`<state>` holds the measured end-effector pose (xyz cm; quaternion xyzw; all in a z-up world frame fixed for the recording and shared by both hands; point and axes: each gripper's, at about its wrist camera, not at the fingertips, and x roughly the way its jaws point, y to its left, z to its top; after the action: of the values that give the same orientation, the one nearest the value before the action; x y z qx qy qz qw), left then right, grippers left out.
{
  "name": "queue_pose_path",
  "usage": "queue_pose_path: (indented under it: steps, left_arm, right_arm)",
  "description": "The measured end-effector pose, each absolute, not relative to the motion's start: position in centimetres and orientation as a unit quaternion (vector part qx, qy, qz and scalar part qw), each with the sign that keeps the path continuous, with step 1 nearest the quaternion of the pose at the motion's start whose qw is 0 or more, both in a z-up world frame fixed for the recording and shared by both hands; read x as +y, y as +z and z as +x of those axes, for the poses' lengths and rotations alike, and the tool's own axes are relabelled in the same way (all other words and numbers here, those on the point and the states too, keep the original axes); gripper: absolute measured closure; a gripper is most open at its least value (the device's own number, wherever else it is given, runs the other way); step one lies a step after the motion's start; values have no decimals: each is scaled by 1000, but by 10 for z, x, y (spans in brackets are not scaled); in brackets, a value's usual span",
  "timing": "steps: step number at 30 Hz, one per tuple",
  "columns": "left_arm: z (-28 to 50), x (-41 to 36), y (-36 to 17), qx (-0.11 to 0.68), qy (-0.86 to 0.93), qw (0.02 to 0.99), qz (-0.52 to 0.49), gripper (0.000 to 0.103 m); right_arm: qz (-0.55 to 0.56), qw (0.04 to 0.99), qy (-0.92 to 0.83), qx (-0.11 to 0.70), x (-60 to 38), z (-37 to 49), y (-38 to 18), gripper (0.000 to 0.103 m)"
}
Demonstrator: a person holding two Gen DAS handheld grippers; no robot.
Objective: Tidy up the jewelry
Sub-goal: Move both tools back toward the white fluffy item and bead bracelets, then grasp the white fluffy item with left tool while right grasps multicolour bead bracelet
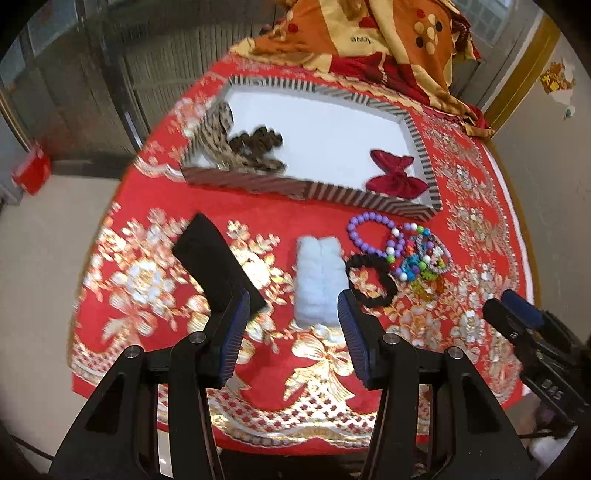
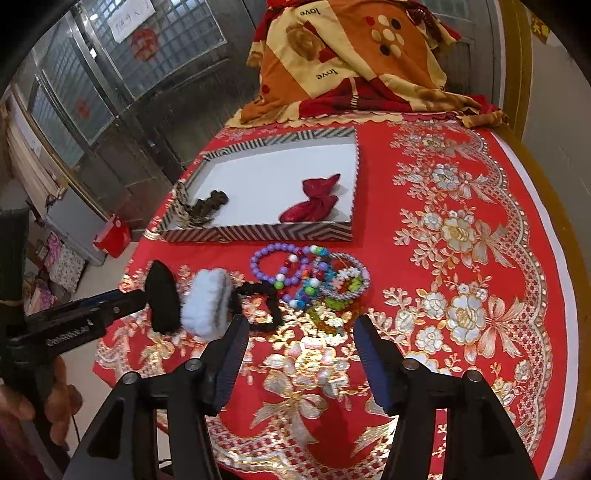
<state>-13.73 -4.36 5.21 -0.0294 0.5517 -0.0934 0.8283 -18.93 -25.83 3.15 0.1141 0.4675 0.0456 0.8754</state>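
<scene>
Nearest, the left gripper (image 1: 291,314) stands spread around the pale blue fluffy scrunchie (image 1: 320,282), not pinching; the right gripper (image 2: 301,343) hangs spread, empty. Next: close, then carry it to the far striped tray (image 1: 310,192).

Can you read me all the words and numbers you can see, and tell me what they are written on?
"love": printed several times on the orange patterned cloth, upside down in places.
"D45": on the body of the right gripper; blurred, so unsure.
White lettering on the left gripper: too blurred to read.
White paper sign on the window: handwriting too small to read.
Red decoration on the glass: unreadable.
</scene>
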Motion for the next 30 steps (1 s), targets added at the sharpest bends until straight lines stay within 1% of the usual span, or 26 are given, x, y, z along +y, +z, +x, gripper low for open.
queue_pose_path:
  steps: [6,9,10,11,12,15,29,30]
  left_arm:
    - [-131,-46,34,578,-113,807,-47,54]
    - [-128,-49,26,588,-129,797,-56,54]
    - [-126,-50,23,591,-130,794,-56,53]
    - [-125,-50,21,593,-131,792,-55,51]
    - [-122,-51,17,597,-133,789,-57,47]
    - [-115,-51,10,604,-134,783,-65,45]
    - [-88,-68,-20,632,-144,760,-39,45]
    - [-87,-69,-22,635,-142,759,-38,45]
  right_arm:
    - [121,871,46,474,-265,-176,17,47]
    - [125,868,48,478,-266,-165,12,52]
    - [130,867,53,479,-266,-160,9,56]
    - [132,866,56,479,-266,-156,8,56]
    - [131,866,57,479,-265,-151,7,57]
    - [130,863,57,485,-264,-138,2,58]
    - [121,849,54,511,-260,-96,-18,58]
    - [118,849,54,512,-259,-94,-19,61]
